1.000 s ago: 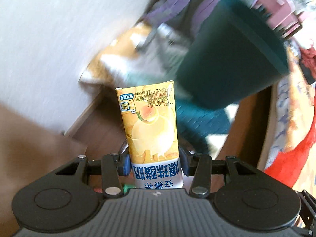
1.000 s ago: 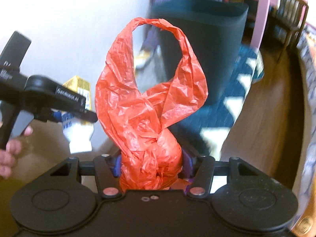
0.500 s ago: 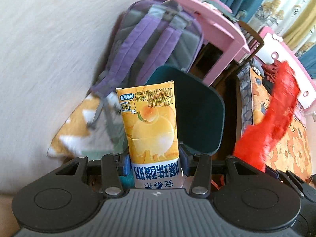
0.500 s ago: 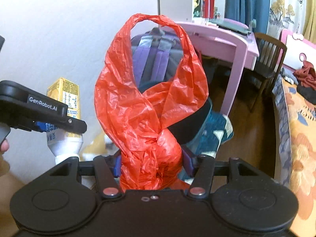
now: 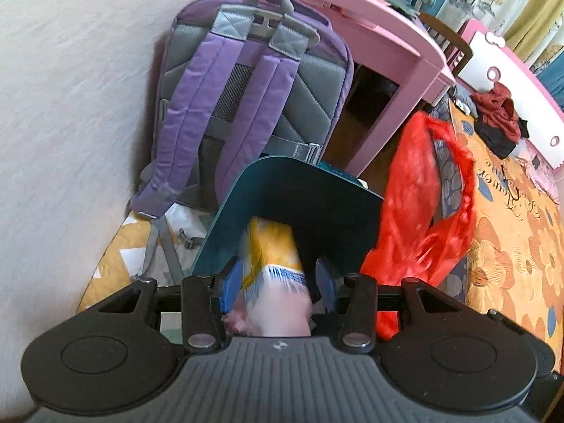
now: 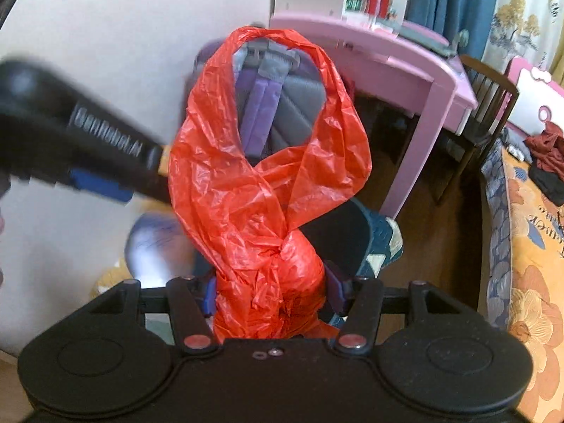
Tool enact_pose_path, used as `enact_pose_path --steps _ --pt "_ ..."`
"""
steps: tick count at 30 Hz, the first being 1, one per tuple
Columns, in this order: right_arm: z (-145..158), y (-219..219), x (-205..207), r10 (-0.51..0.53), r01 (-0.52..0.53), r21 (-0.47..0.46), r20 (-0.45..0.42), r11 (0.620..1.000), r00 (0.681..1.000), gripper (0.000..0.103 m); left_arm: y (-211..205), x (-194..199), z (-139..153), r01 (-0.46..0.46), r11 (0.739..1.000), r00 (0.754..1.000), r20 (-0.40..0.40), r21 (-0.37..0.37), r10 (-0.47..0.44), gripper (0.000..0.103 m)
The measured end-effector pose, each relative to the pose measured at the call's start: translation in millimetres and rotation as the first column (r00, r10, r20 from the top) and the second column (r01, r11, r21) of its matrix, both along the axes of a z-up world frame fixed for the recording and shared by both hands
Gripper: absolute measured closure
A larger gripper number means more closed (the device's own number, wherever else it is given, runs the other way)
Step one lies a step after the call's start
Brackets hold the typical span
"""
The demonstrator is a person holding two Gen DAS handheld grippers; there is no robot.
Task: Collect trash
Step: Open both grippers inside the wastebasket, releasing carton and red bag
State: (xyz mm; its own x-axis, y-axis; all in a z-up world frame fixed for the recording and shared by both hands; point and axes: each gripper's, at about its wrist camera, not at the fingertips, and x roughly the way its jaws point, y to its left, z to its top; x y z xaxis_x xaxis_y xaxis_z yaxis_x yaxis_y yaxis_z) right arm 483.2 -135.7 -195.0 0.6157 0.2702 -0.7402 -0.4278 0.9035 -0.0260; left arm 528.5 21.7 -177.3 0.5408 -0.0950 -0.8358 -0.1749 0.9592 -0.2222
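Note:
My left gripper (image 5: 278,278) is shut on a yellow and white drink carton (image 5: 273,246). The carton is blurred and tips forward over the mouth of the dark teal bin (image 5: 299,183). In the right wrist view the same gripper (image 6: 105,162) crosses the left side, with the carton's white end (image 6: 158,246) below it. My right gripper (image 6: 271,289) is shut on the knotted body of a red plastic bag (image 6: 268,183), whose handle loops stand up. The bag (image 5: 419,204) hangs just right of the bin. The bin (image 6: 338,232) shows behind it.
A purple and grey backpack (image 5: 253,81) leans on the wall behind the bin. A pink desk (image 5: 370,24) and a dark chair (image 6: 486,105) stand to the right. A bed with an orange floral cover (image 5: 511,246) runs along the right. A patterned rug (image 5: 116,257) lies under the bin.
Both grippers have swung from the wall toward the backpack and bin, which now lies right under the left gripper. The carton, upright before, has tipped forward and blurred. The red bag stays gripped.

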Motion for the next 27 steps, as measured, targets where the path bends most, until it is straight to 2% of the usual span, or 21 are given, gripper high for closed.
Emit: enact_pose_path --steps 5,9,13,18,27 --pt "-28.7 8.8 17.4 0.009 -0.011 -0.032 -0.050 0.999 0.999 0.046 -0.7 15.8 -26.8 0.015 1.000 0.998 -0.055 0.027 -0.014 0.059" --pt "-44.7 17.4 29.6 0.010 -0.014 -0.051 -0.085 0.999 0.996 0.044 3.9 11.9 -42.3 0.009 1.000 0.996 -0.089 0.009 -0.008 0.059" --pt "-53.4 22.1 36.8 0.014 -0.022 -0.075 -0.102 0.997 0.995 0.039 3.9 8.1 -51.9 0.023 0.999 0.993 -0.113 0.029 -0.020 0.060" --pt "-50.2 19.9 35.7 0.009 -0.014 -0.058 -0.091 0.998 0.996 0.031 5.4 1.5 -54.8 0.026 0.999 0.993 -0.119 0.018 -0.024 0.060" --pt "-25.0 -1.7 20.1 0.001 -0.001 0.000 -0.076 1.000 0.997 0.031 -9.2 -21.6 -29.7 0.074 0.995 0.994 -0.082 0.063 -0.069 0.059"
